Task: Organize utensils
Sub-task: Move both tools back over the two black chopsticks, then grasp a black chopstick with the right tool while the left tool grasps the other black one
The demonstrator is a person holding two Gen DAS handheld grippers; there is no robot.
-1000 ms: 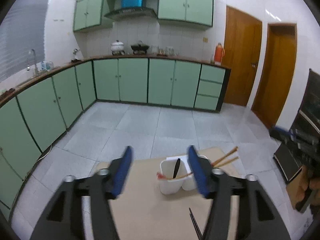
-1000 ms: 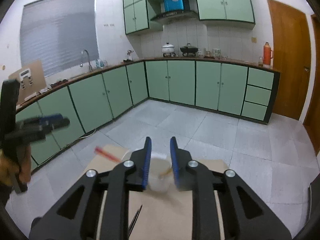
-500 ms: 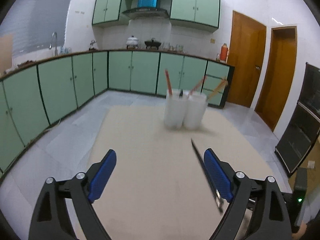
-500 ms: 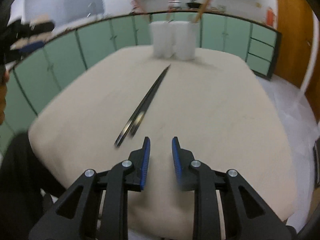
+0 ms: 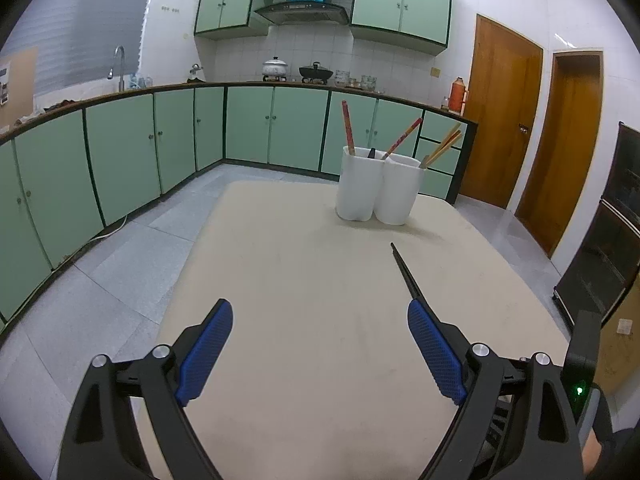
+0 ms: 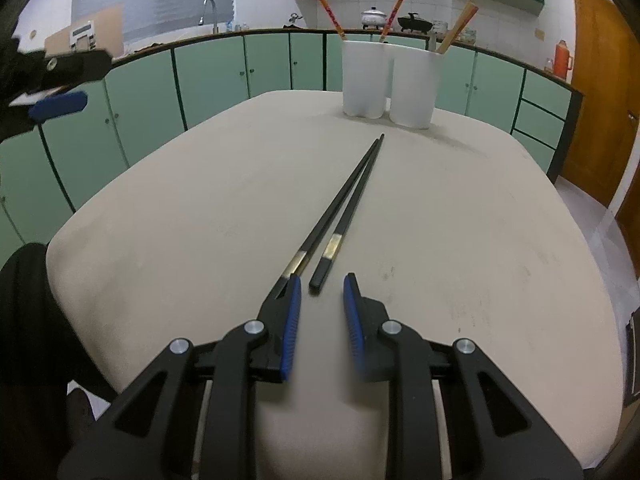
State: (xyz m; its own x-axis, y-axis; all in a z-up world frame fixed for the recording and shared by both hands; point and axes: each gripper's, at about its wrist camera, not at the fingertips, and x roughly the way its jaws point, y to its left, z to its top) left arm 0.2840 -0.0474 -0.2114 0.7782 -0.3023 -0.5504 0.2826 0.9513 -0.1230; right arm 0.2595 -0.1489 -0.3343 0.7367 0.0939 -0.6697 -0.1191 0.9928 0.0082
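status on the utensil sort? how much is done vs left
Done: red-patterned and plain wooden chopsticks already stand in the white two-cup holder. In hand: nothing; the right tongs are open just short of the black chopstick pair lying on the beige table, ends not yet gripped. Left tongs hang open and empty. Left: grasp that pair, drop it in.

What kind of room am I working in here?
A home kitchen, most likely: green cabinets under a counter, a range hood above pots, and a sink faucet by the window.
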